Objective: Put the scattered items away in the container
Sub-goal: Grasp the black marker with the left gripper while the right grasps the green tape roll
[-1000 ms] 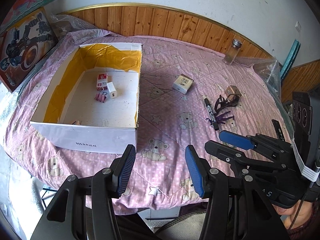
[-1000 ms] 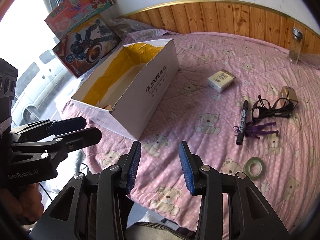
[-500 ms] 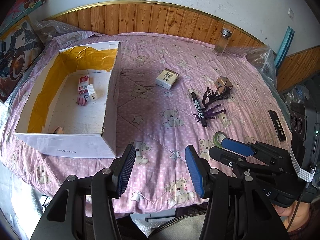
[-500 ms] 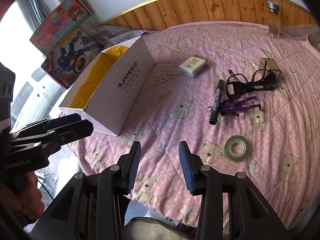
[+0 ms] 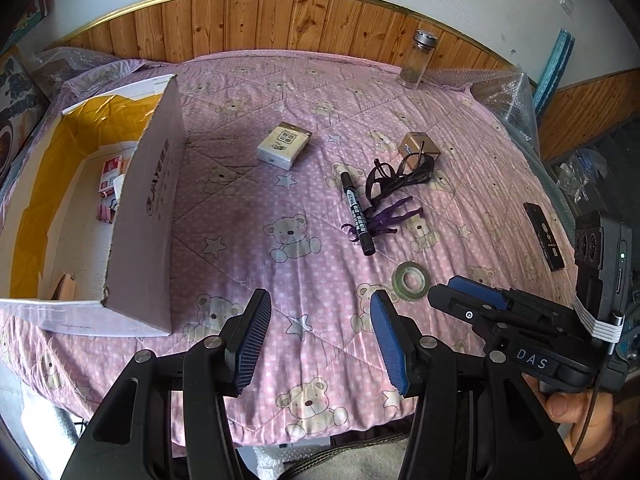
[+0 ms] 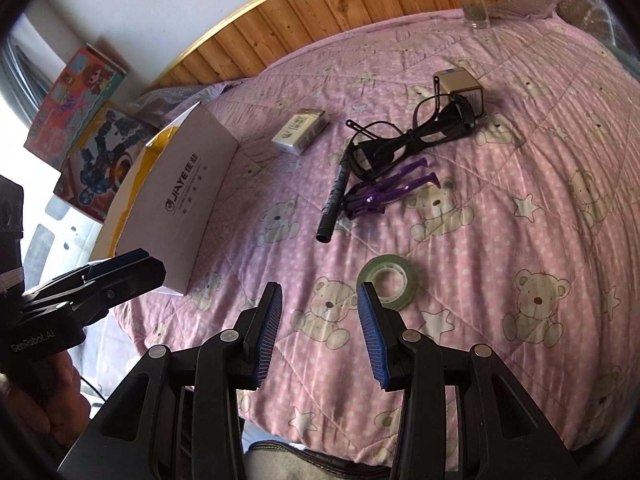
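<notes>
A white cardboard box [image 5: 148, 208] with a yellow lining stands at the left on the pink bedspread, with small red and white packets [image 5: 112, 168] inside. Scattered to its right lie a white packet [image 5: 284, 146], a black marker [image 5: 357, 216], black glasses [image 5: 396, 176], a purple clip [image 5: 390, 218], a gold cube [image 5: 420, 148] and a green tape roll [image 5: 409, 280]. My left gripper [image 5: 320, 308] is open and empty over the bed's front edge. My right gripper [image 6: 318, 300] is open and empty, with the tape roll [image 6: 387, 280] just beyond its right fingertip.
A glass jar [image 5: 418, 58] stands at the back by the wooden headboard. A black flat bar [image 5: 544, 236] lies near the right edge of the bed. Toy boxes [image 6: 76, 112] lean against the wall left of the cardboard box [image 6: 180, 200].
Both grippers have moved right, away from the box and toward the scattered items. The tape roll now sits close in front of the right gripper. Both stay open.
</notes>
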{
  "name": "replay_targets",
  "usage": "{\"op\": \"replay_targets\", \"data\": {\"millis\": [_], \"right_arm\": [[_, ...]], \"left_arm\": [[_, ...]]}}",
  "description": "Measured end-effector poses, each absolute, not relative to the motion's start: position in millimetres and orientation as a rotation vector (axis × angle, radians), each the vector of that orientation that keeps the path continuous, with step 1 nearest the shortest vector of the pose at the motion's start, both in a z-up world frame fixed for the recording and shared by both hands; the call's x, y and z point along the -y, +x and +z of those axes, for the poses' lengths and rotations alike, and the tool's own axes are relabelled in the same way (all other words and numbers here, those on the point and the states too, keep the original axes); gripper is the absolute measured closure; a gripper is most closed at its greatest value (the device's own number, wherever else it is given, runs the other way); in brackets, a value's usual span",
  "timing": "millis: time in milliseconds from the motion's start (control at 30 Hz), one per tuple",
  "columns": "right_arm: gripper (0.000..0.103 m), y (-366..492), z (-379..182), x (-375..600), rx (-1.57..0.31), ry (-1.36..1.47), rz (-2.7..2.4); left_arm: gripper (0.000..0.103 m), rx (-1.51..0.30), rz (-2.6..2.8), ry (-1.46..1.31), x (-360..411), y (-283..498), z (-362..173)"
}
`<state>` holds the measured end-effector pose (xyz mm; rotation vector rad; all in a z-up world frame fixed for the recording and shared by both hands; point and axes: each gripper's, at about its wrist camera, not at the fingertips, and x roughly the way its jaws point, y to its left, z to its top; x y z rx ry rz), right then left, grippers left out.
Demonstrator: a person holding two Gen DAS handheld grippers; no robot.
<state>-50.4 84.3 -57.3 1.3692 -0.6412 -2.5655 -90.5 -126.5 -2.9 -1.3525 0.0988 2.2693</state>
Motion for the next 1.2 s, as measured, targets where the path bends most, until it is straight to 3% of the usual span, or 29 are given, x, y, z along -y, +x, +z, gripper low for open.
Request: {"op": "replay_targets", "data": {"millis": [300,433,667,1000,1200], "right_arm": [[0.061,-56,-82,-103,0.651,1.435,-2.568],[0.069,-61,-92,-109,0.641,1.466,-2.562],[0.07,-71,-106,-110,0.585,1.492,-2.558],[0.07,-88,-123,-102,0.435,1.518,-2.574],[0.07,-95,-123,-85,0.185,1.498,-2.634]], "left_arm": [[0.05,-0.126,2.206,-1.368,76,-115,-26],[0.05,-0.133,2.195,-1.386,56,-134,-41],[0.05,-0.136,2.202,-1.42,31,-178,-69],[0.05,-0.122,2.177,-1.529,17,-224,-120],[0.05,-0.18,2.232,-1.478,20,-228,-125]]}}
